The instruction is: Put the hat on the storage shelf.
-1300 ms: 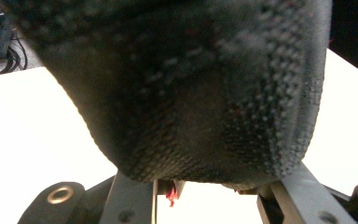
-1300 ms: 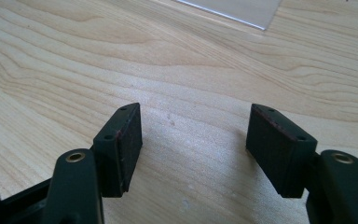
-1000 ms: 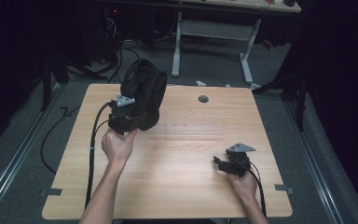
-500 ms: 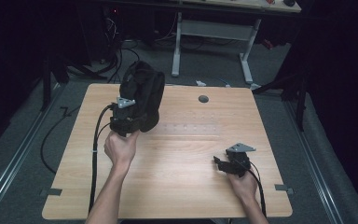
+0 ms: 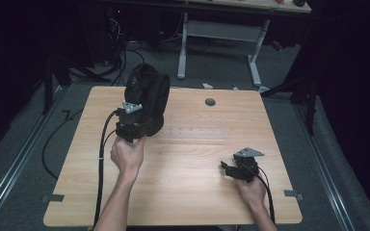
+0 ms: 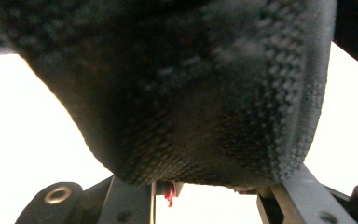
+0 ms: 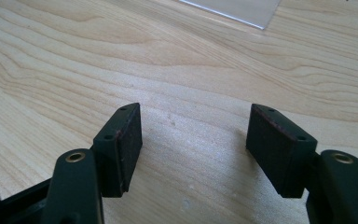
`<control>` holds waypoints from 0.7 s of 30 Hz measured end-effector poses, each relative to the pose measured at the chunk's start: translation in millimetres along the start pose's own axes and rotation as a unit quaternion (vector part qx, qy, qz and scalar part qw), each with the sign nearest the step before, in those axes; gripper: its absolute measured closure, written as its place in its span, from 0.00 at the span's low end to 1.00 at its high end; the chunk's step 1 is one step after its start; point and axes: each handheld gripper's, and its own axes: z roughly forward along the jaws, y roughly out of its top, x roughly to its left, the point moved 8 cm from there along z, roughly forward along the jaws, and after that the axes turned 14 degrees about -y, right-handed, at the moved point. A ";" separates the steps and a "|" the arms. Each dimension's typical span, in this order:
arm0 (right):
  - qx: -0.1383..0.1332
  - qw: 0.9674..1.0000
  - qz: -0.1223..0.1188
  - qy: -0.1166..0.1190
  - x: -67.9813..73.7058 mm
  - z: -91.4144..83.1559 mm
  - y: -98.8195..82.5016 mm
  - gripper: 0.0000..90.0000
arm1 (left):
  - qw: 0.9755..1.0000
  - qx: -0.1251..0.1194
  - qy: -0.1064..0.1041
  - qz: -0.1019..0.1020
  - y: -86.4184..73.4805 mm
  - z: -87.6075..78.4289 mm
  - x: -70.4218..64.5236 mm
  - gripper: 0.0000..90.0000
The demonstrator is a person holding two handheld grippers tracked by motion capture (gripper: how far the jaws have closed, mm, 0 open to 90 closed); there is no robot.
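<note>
The left gripper (image 5: 134,126) grips a black bag (image 5: 148,98) near the table's (image 5: 188,192) far left corner; the right gripper (image 5: 229,169) rests near its right edge.

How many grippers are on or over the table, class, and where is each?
2. The left gripper is at the table's far left, clamped on the black bag; the right gripper rests near right, open.

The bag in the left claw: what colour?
Black woven fabric bag, clearest in the left gripper view.

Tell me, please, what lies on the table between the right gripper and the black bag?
Nothing stands there. In the high view, between the right gripper and the black bag lies bare wooden table, with only a flat clear strip.
</note>
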 end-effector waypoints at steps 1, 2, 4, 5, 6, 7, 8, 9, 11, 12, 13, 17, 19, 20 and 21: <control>0.000 1.000 0.000 0.000 0.0 0.0 0.0 0.40 | 1.000 0.000 0.000 0.000 0.0 0.0 0.0 0.74; 0.001 1.000 0.000 0.000 0.0 -0.1 -0.1 0.40 | 1.000 -0.004 0.001 -0.003 0.0 -0.1 0.1 0.74; 0.001 1.000 0.000 0.000 0.0 -0.1 -0.1 0.40 | 1.000 -0.006 0.002 -0.006 -0.1 -0.4 0.4 0.74; 0.000 1.000 0.000 0.000 0.0 0.0 0.0 0.40 | 1.000 -0.009 0.003 -0.008 0.0 -0.7 0.6 0.74; 0.000 1.000 0.000 0.000 -0.1 -0.1 -0.1 0.40 | 1.000 -0.010 0.002 -0.007 -0.5 -1.1 0.3 0.74; 0.001 1.000 0.000 0.000 0.0 -0.1 -0.1 0.40 | 1.000 -0.012 0.004 -0.007 -1.2 -1.2 -0.1 0.74; 0.000 1.000 0.000 0.000 -0.1 -0.1 0.0 0.40 | 1.000 -0.012 0.005 -0.006 -1.6 -1.1 -0.6 0.74; 0.001 1.000 0.000 0.000 0.0 -0.1 -0.1 0.40 | 1.000 -0.013 0.007 -0.005 -1.7 -0.7 -1.2 0.74; 0.000 1.000 0.000 0.000 0.1 0.0 0.0 0.40 | 1.000 -0.011 0.008 -0.001 -2.2 -0.4 -2.1 0.74; 0.001 1.000 0.000 0.000 0.0 -0.1 -0.1 0.40 | 1.000 -0.010 0.008 0.000 -2.4 -0.1 -2.9 0.74; 0.001 1.000 0.000 0.000 0.0 -0.1 -0.1 0.40 | 1.000 -0.011 0.009 0.003 -2.7 -0.1 -3.6 0.74; 0.001 1.000 0.000 0.000 0.1 -0.1 -0.1 0.40 | 1.000 -0.015 0.022 -0.003 -2.6 0.1 -0.6 0.74; 0.001 1.000 0.000 0.000 0.1 -0.2 -0.1 0.40 | 1.000 -0.018 0.022 -0.007 -2.4 1.1 0.8 0.74; 0.001 1.000 0.000 0.000 0.1 -0.2 -0.1 0.40 | 1.000 -0.020 0.021 -0.006 -2.6 1.9 1.0 0.74; 0.001 1.000 0.000 0.000 0.1 -0.2 -0.1 0.40 | 1.000 -0.020 0.018 -0.005 -3.0 2.4 0.8 0.74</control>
